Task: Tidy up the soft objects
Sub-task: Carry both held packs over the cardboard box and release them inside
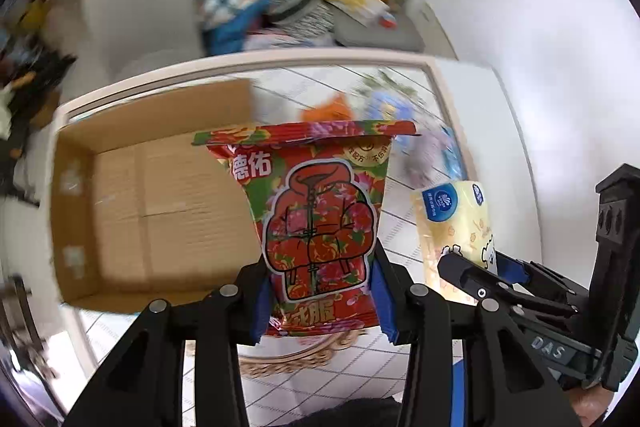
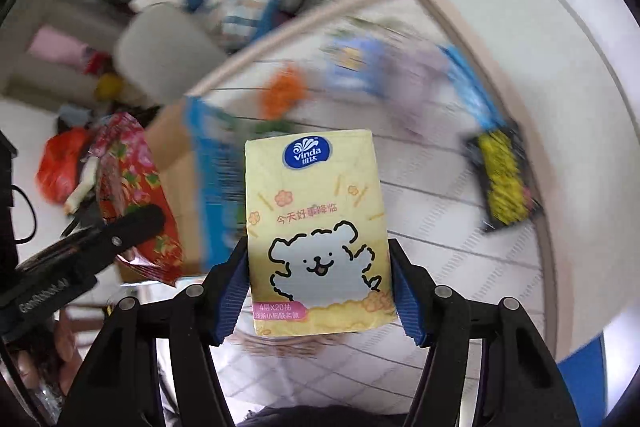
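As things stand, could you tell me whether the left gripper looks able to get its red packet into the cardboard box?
Probably yes. The left gripper holds the red packet raised, and the cardboard box lies open just to its left with bare floor showing. Nothing seems to stand between them; the right gripper is on the other side.

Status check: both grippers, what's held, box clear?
Left gripper shut on red wipes pack. Right gripper shut on Vinda tissue pack. Cardboard box open, unobstructed.
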`<state>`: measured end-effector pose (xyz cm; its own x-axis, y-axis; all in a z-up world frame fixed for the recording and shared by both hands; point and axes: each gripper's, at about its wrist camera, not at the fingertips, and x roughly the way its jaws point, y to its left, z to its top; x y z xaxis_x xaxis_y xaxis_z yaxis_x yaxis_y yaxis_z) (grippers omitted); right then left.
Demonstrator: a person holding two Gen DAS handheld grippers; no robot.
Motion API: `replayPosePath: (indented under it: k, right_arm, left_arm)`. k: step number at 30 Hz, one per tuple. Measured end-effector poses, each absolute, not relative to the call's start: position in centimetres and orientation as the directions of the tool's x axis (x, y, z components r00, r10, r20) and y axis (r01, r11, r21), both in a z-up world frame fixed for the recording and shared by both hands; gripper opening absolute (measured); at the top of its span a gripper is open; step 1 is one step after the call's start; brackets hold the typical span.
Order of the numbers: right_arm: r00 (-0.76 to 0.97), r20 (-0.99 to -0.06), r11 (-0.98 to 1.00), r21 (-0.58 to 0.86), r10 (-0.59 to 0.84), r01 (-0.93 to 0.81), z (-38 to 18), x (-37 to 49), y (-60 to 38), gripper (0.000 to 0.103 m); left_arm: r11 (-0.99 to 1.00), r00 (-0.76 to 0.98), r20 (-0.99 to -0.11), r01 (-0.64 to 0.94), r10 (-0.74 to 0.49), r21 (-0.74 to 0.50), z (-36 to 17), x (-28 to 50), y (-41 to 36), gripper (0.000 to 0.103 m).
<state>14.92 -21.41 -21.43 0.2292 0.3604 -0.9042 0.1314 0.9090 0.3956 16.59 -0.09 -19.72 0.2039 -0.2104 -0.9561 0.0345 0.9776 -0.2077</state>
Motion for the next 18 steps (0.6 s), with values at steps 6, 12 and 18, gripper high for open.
replayPosePath:
  k: [6,12,18]
  right_arm:
    - [0.192,-0.894,0.914,0.400,0.405,-0.065,-19.5,18.8,-8.9,0.066]
    - [0.152,-0.919,0.931,0.351,0.364,-0.101,-23.5,22.9,0.2,0.066]
    - [0.118,-0.940,0.947,0.313,0.320,-0.076,-29.8,27.5,4.2,0.066]
  left_arm:
    - [0.966,0.205,-0.961,-0.141,-0.184,-0.215,-19.4,18.4,9.5,0.039]
    - [0.944,0.127,-0.965,-0.211,-0.231,-0.254,-24.4,22.6,17.1,0.039]
    - [0.951,0.014,-0.964,-0.164,-0.264,-0.263,-30.1,26.0,20.2,0.039]
